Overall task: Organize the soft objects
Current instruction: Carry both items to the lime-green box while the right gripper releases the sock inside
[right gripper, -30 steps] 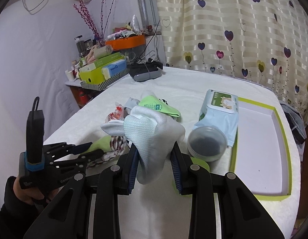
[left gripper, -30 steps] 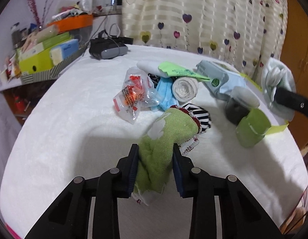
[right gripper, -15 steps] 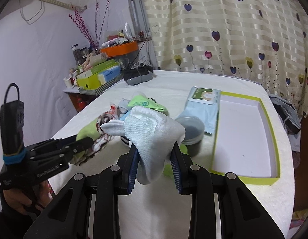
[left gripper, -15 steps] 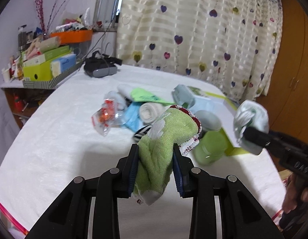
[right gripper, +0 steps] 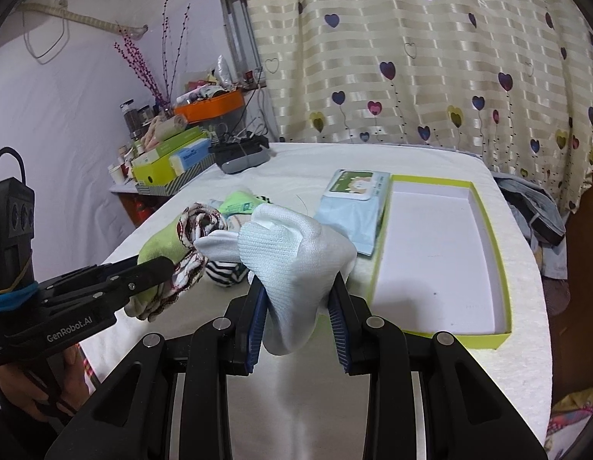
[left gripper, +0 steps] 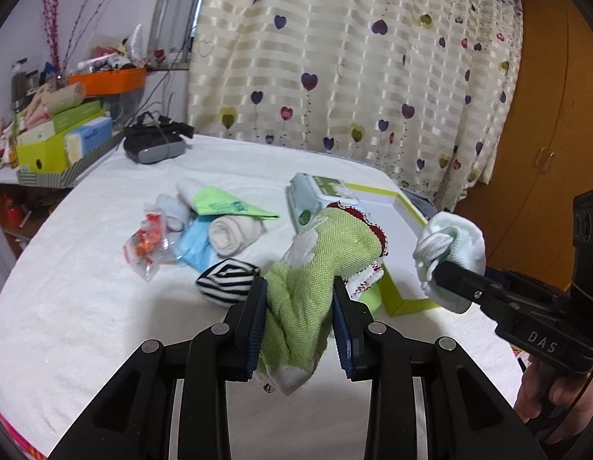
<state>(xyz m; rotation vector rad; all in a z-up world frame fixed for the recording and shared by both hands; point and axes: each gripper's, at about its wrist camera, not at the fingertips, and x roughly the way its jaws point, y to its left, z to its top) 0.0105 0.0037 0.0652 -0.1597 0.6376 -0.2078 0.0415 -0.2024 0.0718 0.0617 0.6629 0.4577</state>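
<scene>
While both hands are aloft over the white towel-covered table (right gripper: 430, 161), each tool carries one soft item. Left gripper (left gripper: 299, 320): jaws narrowed onto a rolled green woven sock with a red-and-white patterned cuff (left gripper: 319, 253), pads pressing both sides, cuff end pointing forward and up, toe end hanging below the jaws. Right gripper (right gripper: 298, 320): jaws likewise closed onto a bundled white knitted sock (right gripper: 296, 245), roll bulging ahead of the pads, tail drooping beneath.

Target, as I judge it: the shallow open box with lime-green rim and white floor (right gripper: 499, 280), nothing in it yet. Its long axis runs away from the right wrist camera. From the right jaws it lies just ahead and to the right, near corner almost below the white sock. From the left jaws it lies forward-right too, but the right gripper sits between them in the left wrist view. So right hand is nearer; likely it deposits first.

Remaining on the cloth, left of the box: black-and-white striped sock ball (left gripper: 227, 278), cream rolled sock (left gripper: 235, 232), pale blue wet-wipe pack (right gripper: 354, 211) touching the box's left wall.

Risk: green sock's loose toe may snag the rim on the crossing.
</scene>
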